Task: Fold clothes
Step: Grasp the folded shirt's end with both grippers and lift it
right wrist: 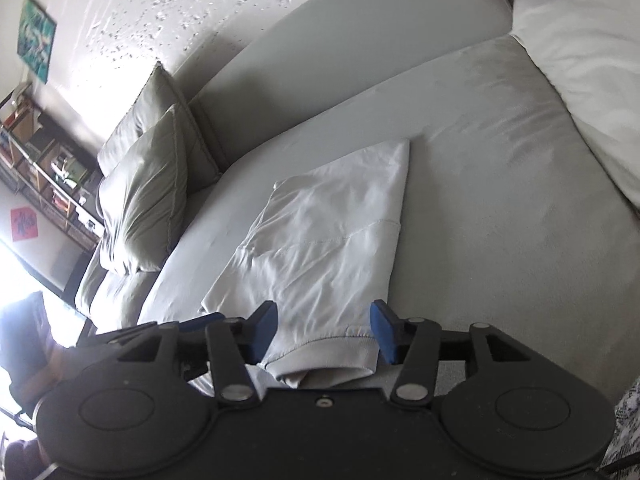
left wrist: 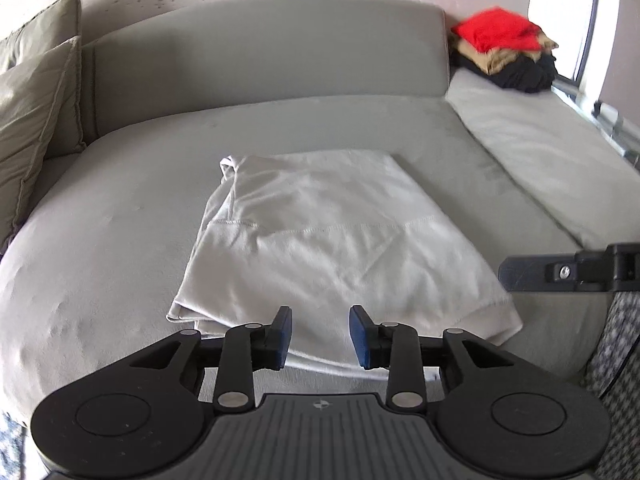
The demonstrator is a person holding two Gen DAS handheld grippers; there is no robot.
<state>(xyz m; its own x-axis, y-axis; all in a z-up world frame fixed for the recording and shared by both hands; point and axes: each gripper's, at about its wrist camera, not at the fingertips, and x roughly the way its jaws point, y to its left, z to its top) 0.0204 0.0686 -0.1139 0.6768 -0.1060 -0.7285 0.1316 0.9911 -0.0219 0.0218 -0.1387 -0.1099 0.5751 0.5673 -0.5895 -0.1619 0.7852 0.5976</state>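
Left tool [left wrist: 319, 336] spread wide, gripping nothing, hovering over near hem of folded white cotton garment [left wrist: 332, 236] lying flat on grey sofa seat [left wrist: 120, 216], right tool [right wrist: 324, 330] also released, straddling its ribbed cuff [right wrist: 332, 364]

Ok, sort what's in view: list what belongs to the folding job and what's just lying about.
Job:
white garment, partly folded on the sofa
left gripper, open
right gripper, open, at the garment's ribbed hem
stack of folded clothes

Lying about:
two cushions
bookshelf
wall picture
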